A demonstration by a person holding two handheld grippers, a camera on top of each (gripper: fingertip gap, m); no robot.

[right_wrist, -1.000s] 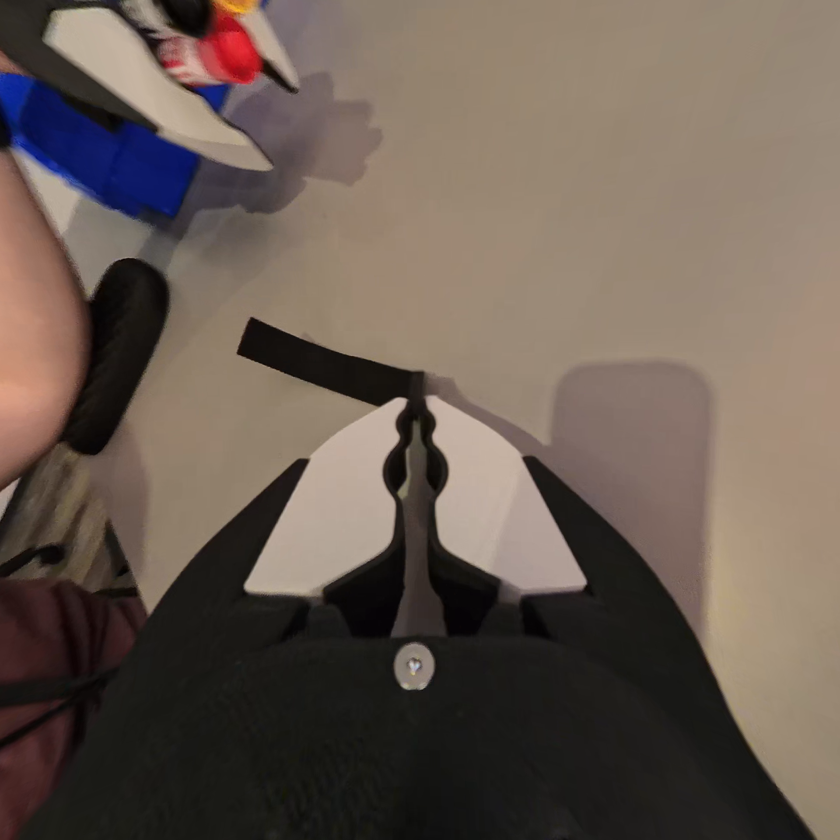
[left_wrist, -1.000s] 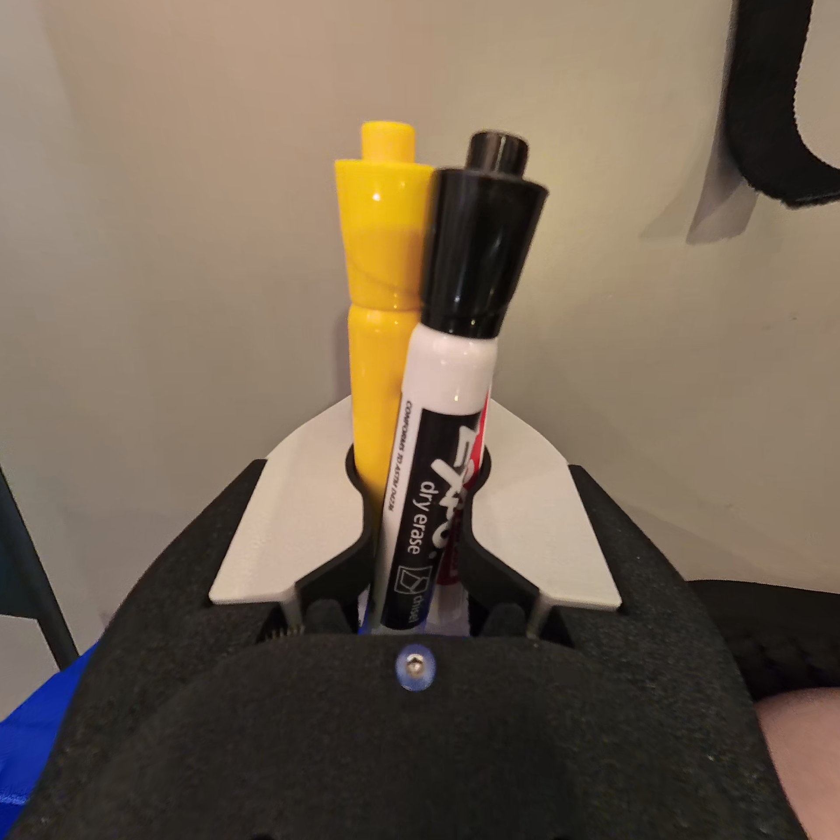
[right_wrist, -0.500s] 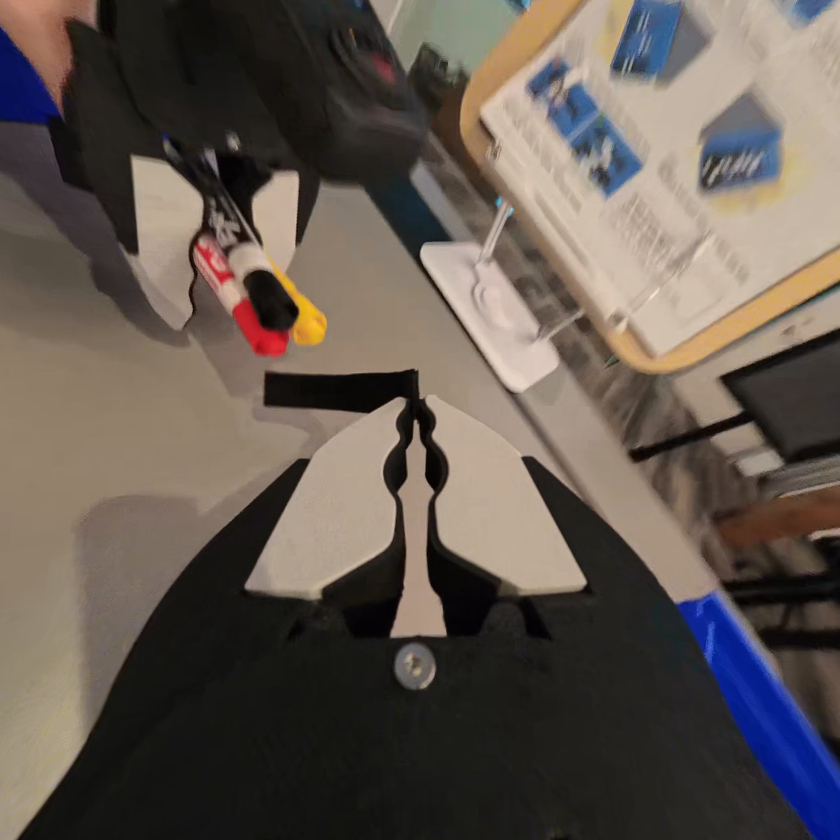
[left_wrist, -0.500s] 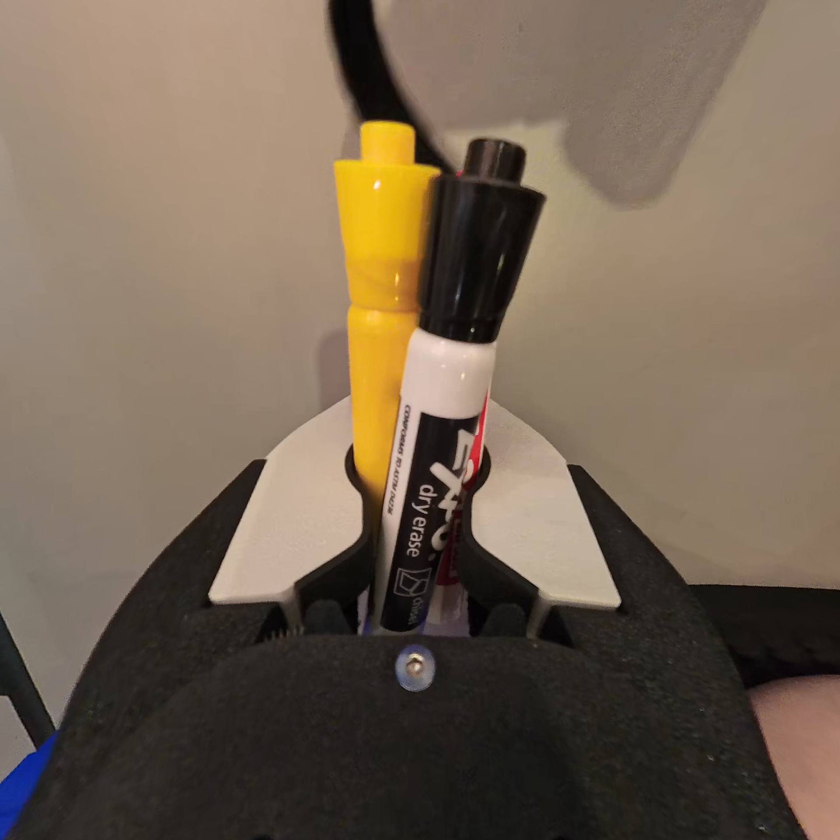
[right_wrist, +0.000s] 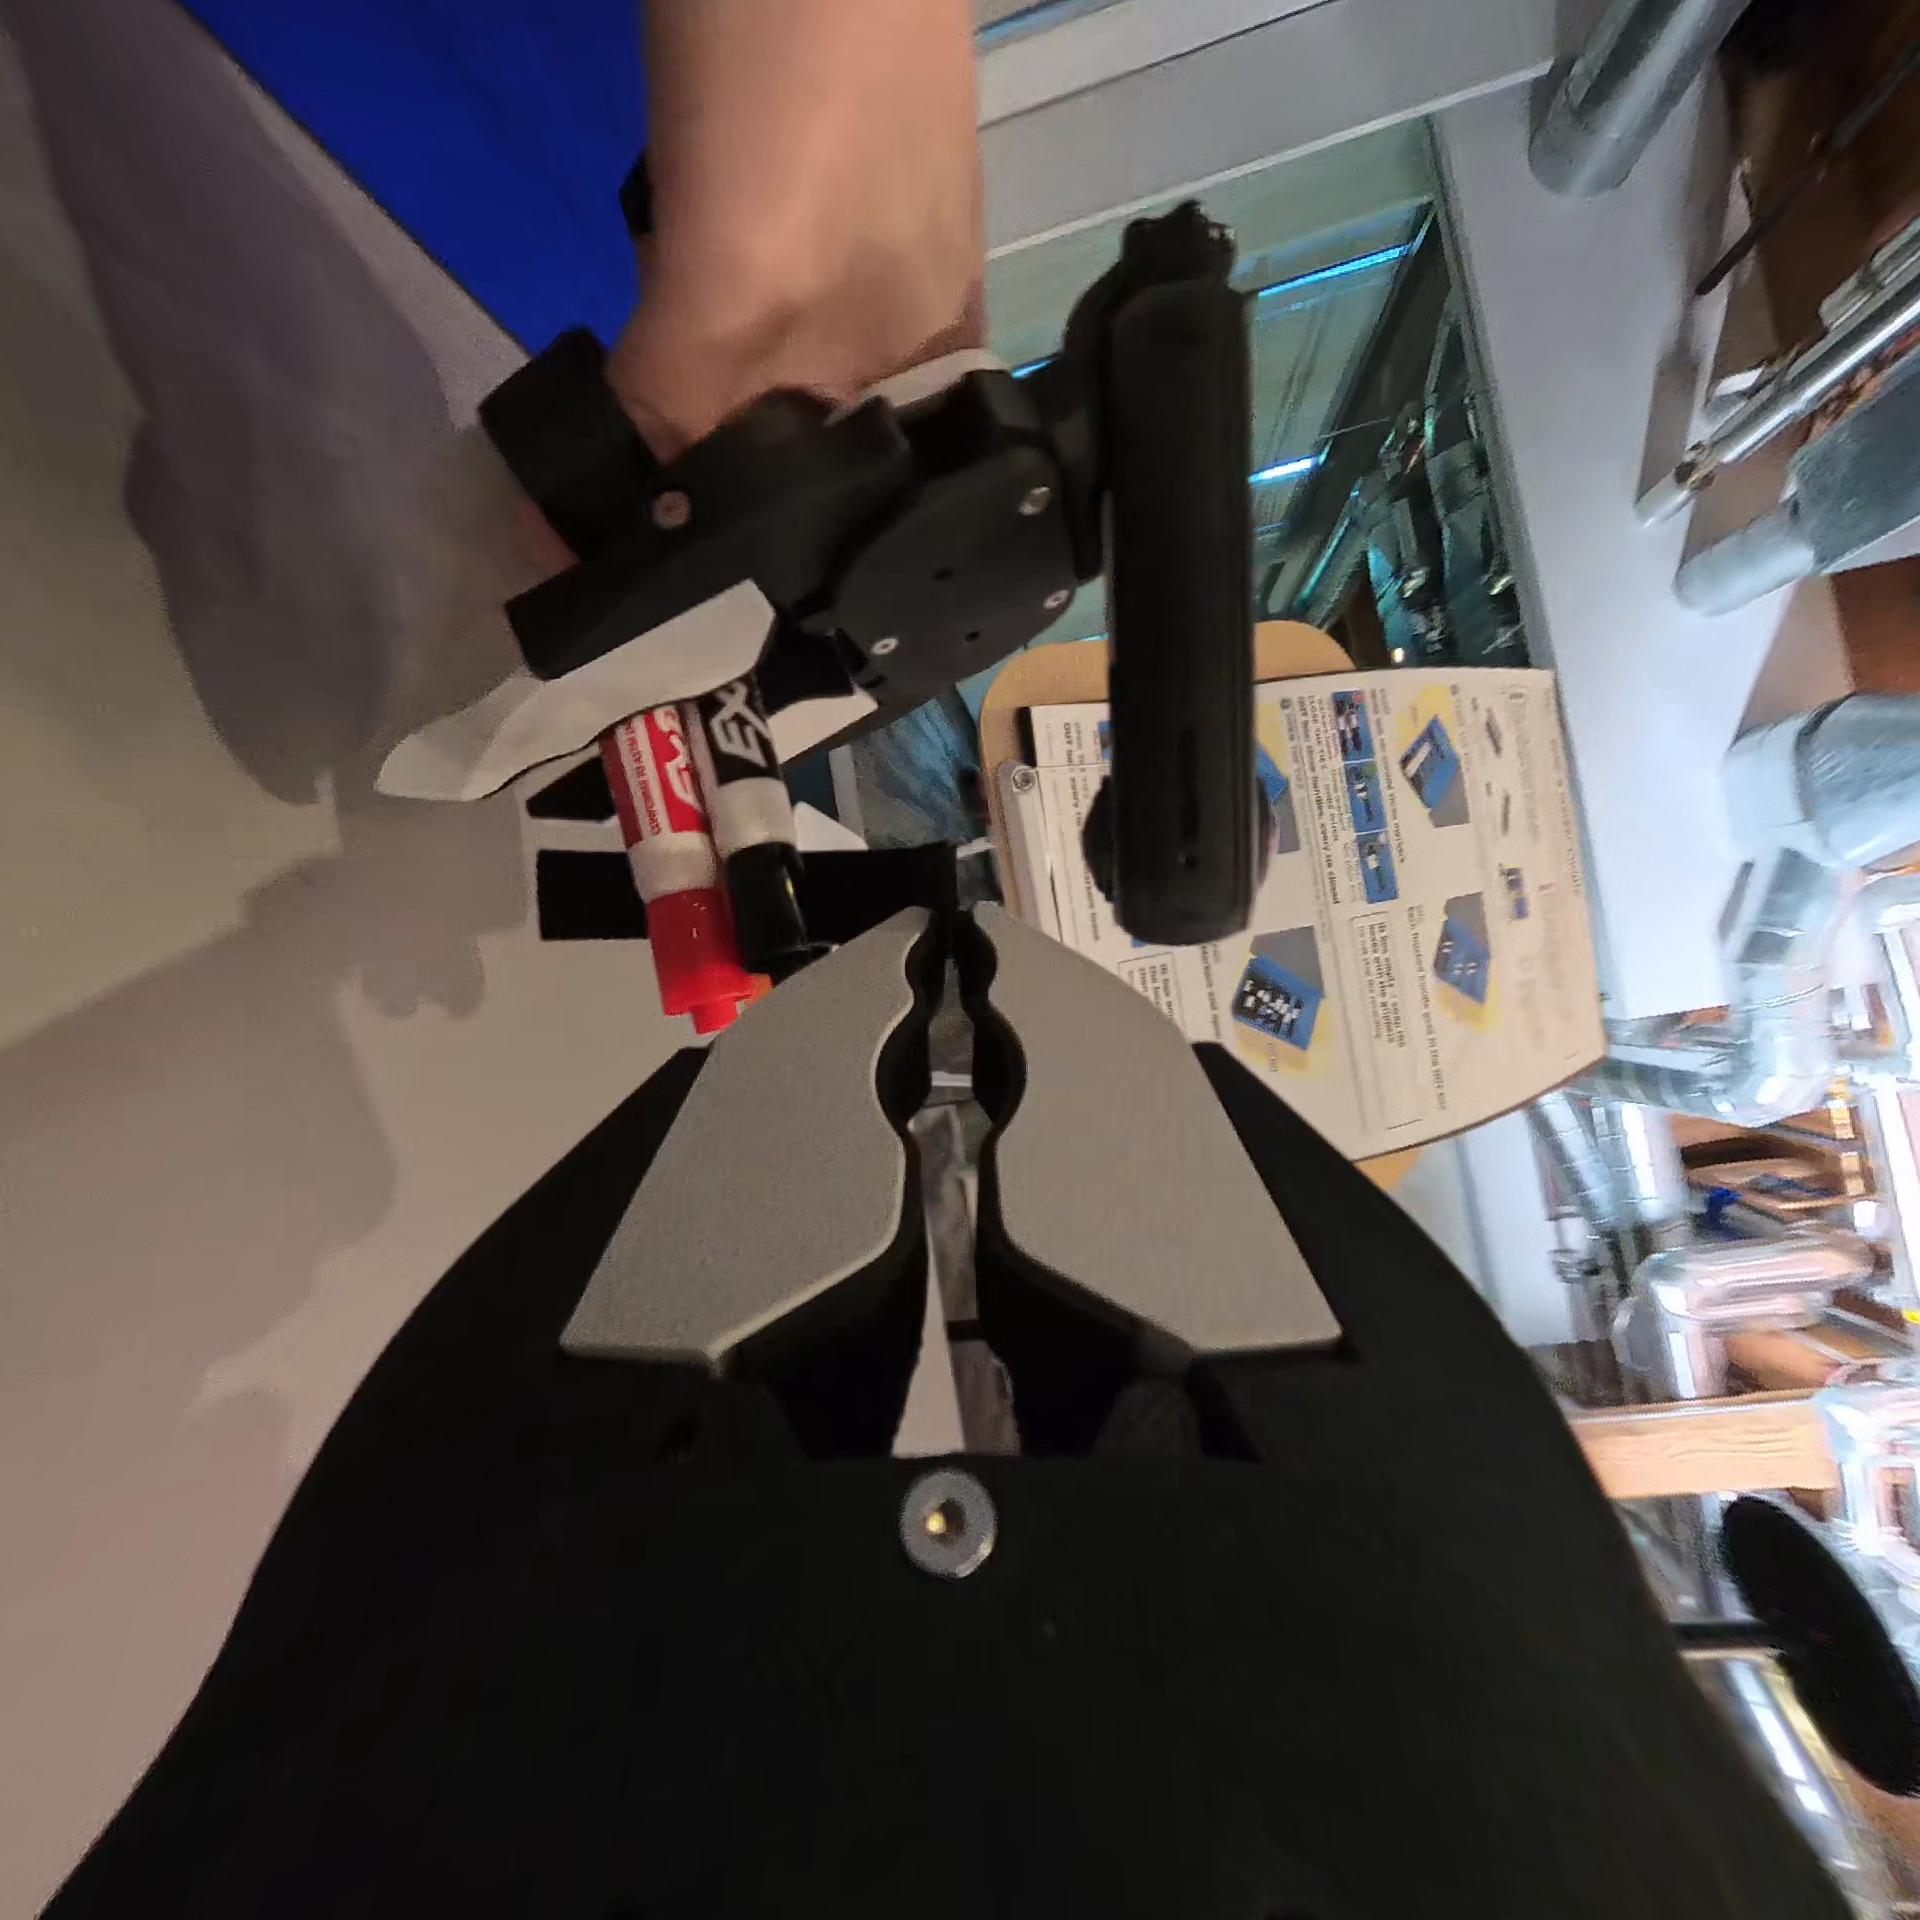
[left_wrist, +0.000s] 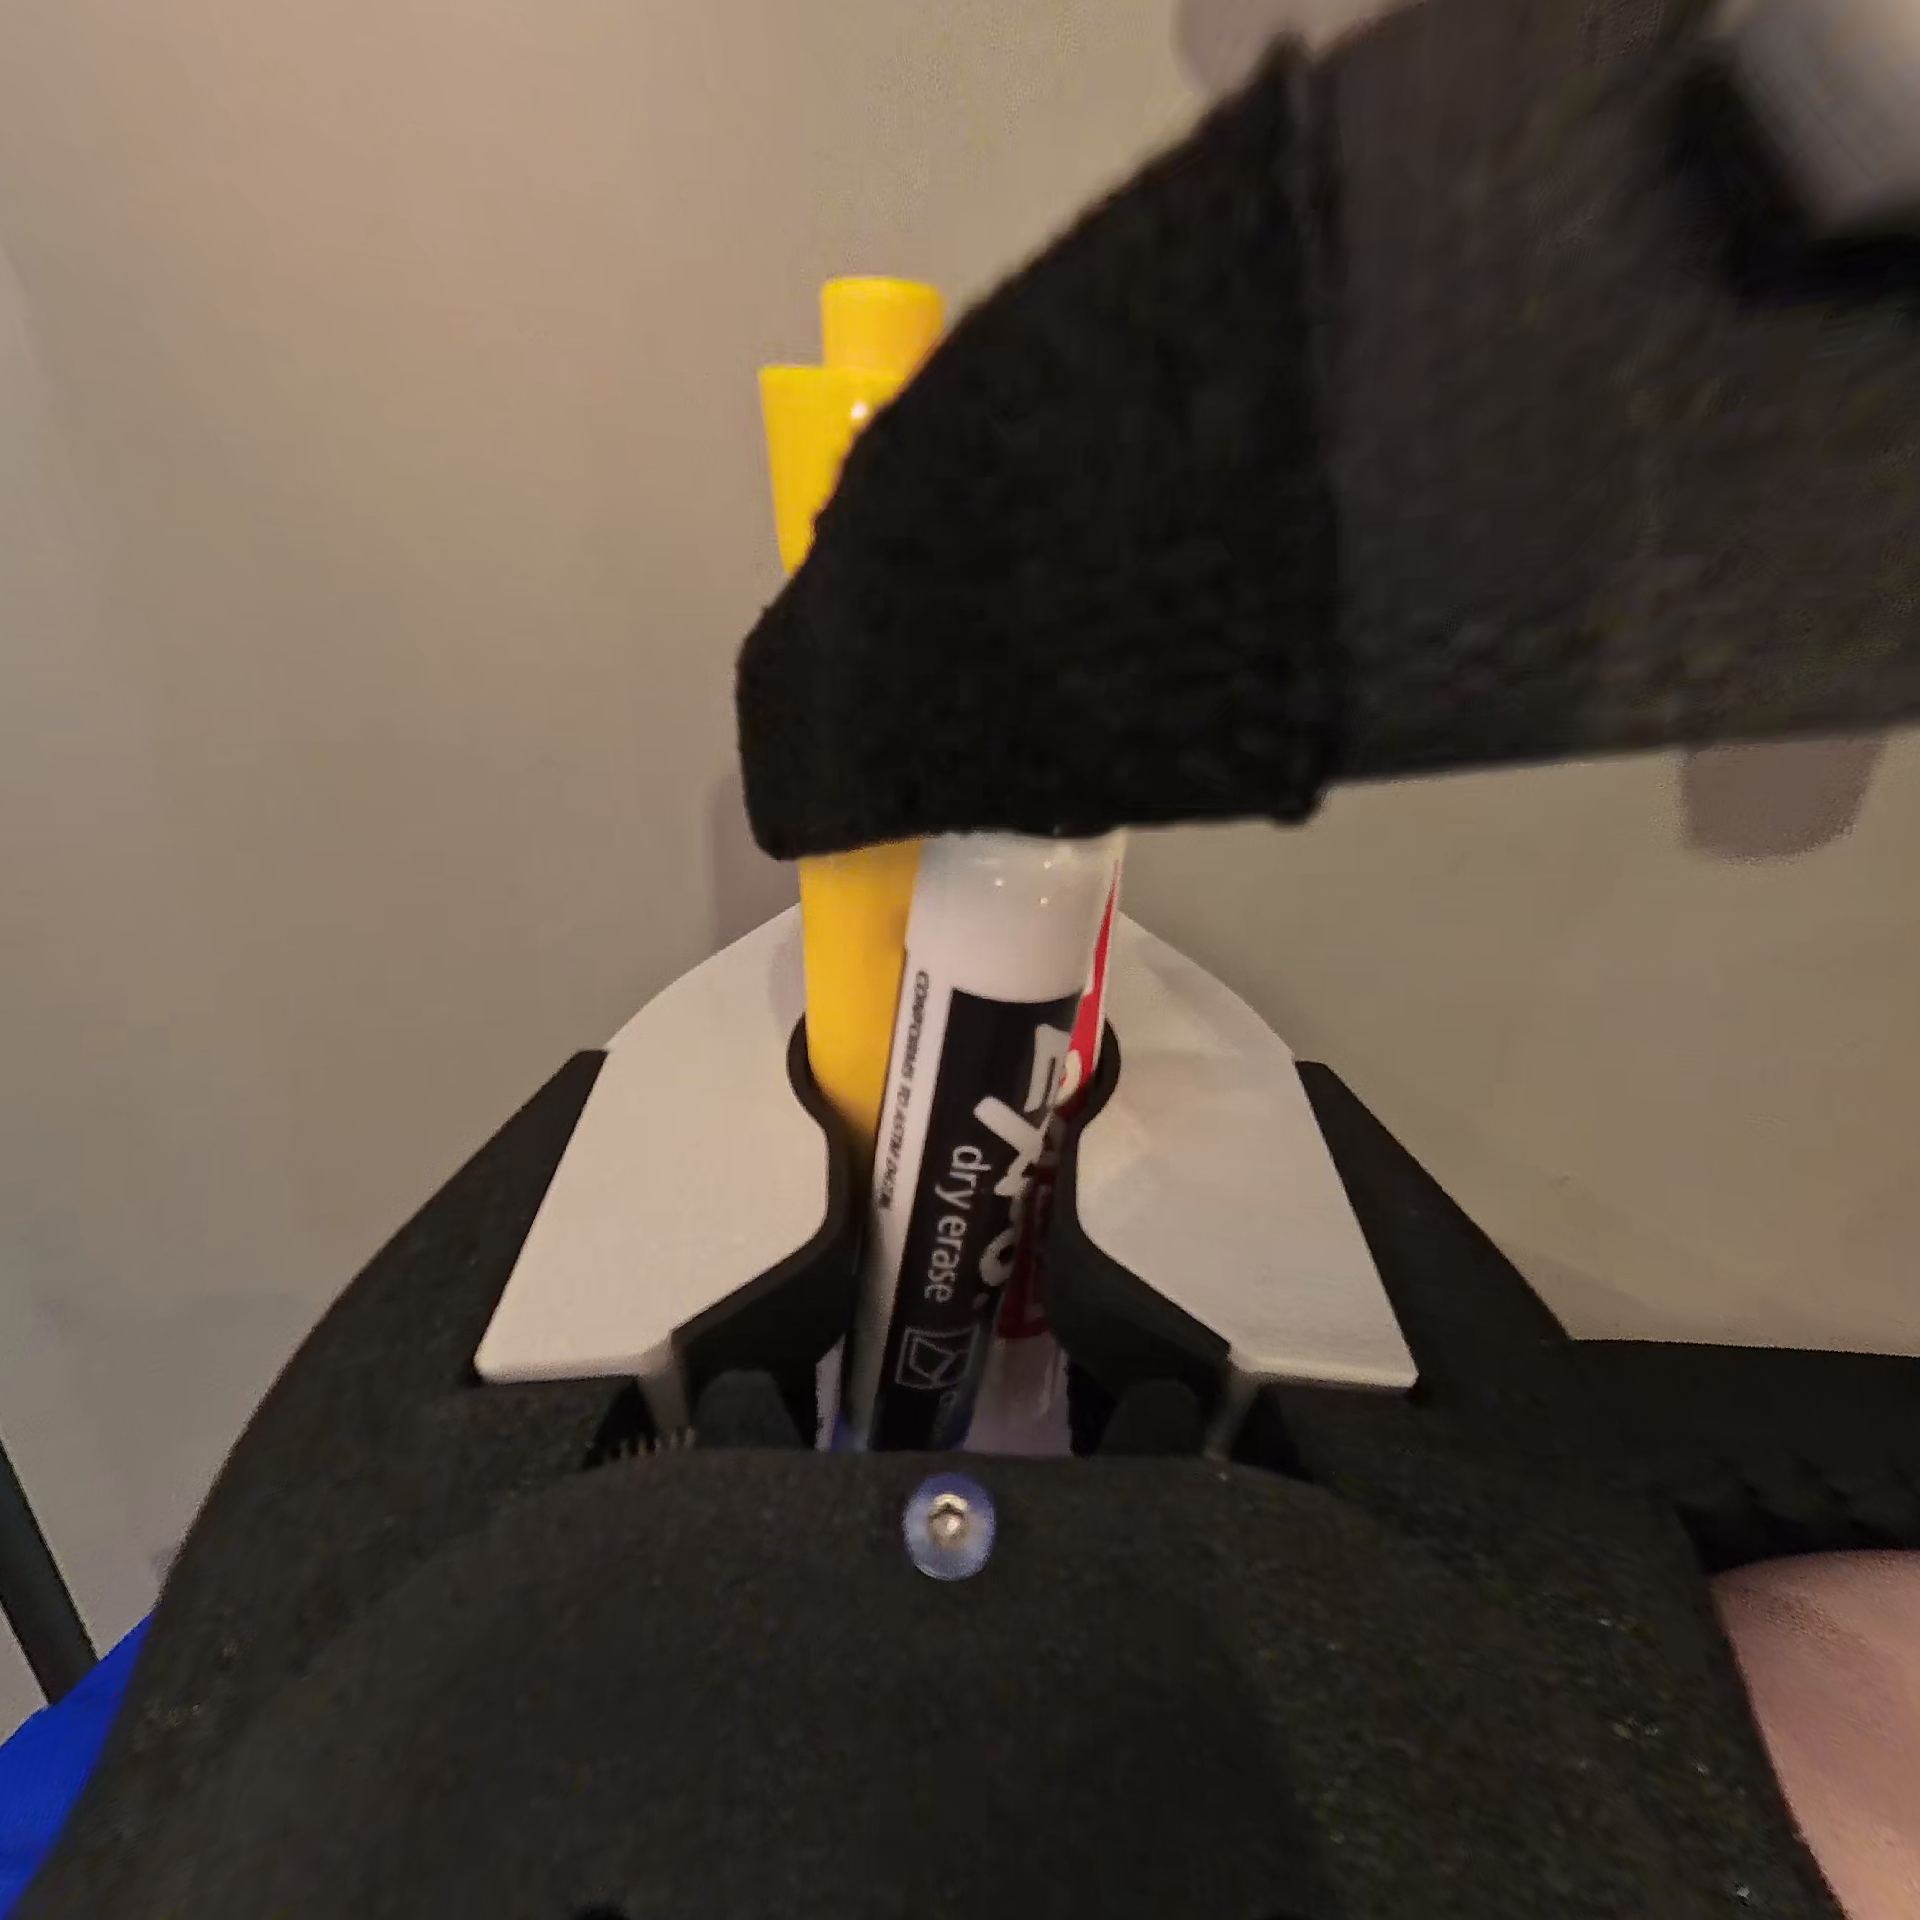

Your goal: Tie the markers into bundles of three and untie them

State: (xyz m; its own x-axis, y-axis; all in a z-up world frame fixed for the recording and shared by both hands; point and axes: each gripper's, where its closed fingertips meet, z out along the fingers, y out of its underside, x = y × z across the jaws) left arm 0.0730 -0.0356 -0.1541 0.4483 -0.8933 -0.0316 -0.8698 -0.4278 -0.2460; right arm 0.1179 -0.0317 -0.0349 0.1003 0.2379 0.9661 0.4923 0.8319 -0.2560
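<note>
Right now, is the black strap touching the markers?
Cannot tell. In the left wrist view the strap covers the markers' caps, and in the right wrist view it runs behind them, but neither shows contact or a gap plainly.

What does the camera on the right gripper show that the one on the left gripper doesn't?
Only the right wrist view shows the right gripper itself, pinching one end of the black strap, plus a person's hand, a poster board and the red marker almost whole.

Only the left wrist view shows the yellow marker clearly, and the strap's fuzzy face close up.

Both show the left gripper clamped on three markers, the black marker, the strap and the pale table.
</note>
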